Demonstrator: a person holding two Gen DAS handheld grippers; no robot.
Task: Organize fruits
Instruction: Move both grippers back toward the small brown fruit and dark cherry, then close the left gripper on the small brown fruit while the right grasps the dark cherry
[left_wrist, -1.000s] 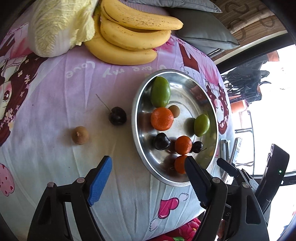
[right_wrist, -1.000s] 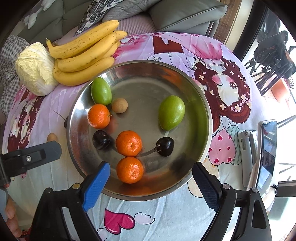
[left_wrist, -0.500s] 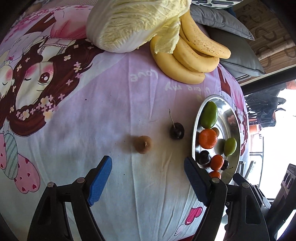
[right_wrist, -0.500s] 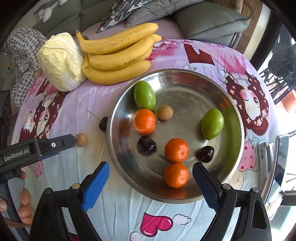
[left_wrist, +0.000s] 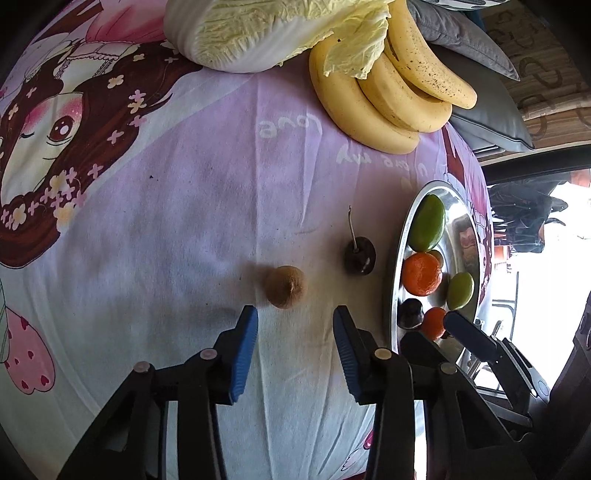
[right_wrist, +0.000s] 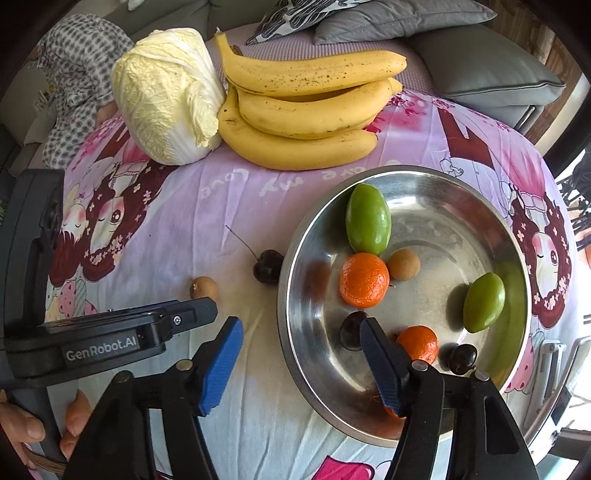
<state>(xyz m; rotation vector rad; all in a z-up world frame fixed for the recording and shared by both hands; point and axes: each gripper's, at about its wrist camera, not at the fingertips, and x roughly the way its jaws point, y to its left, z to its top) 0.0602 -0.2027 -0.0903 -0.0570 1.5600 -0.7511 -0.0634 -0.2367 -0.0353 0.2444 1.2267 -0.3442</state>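
A small brown longan (left_wrist: 285, 287) lies on the pink printed cloth just beyond the tips of my left gripper (left_wrist: 294, 326). Its jaws are closing, with nothing between the pads. A dark cherry (left_wrist: 359, 255) with a stem lies to its right, next to the steel bowl (left_wrist: 397, 258). My right gripper (right_wrist: 301, 354) hangs over the bowl's (right_wrist: 291, 258) near left rim. Its jaws are closing too and grip nothing. The bowl holds two green fruits (right_wrist: 367, 218), tangerines (right_wrist: 364, 275), a longan (right_wrist: 403, 264) and cherries (right_wrist: 461, 358). In this view the loose longan (right_wrist: 203, 288) and cherry (right_wrist: 268, 271) lie left of the bowl.
A napa cabbage (right_wrist: 166, 96) and a bunch of bananas (right_wrist: 306, 114) lie at the table's far side, with grey cushions (right_wrist: 480, 55) behind. A person's hand (right_wrist: 22, 432) holds the left gripper's body (right_wrist: 92, 343). A flat device (right_wrist: 550, 373) lies right of the bowl.
The left gripper moved left from the bowl and down toward the loose longan, and its jaws narrowed. The right gripper slid left over the bowl's rim and its jaws narrowed too.
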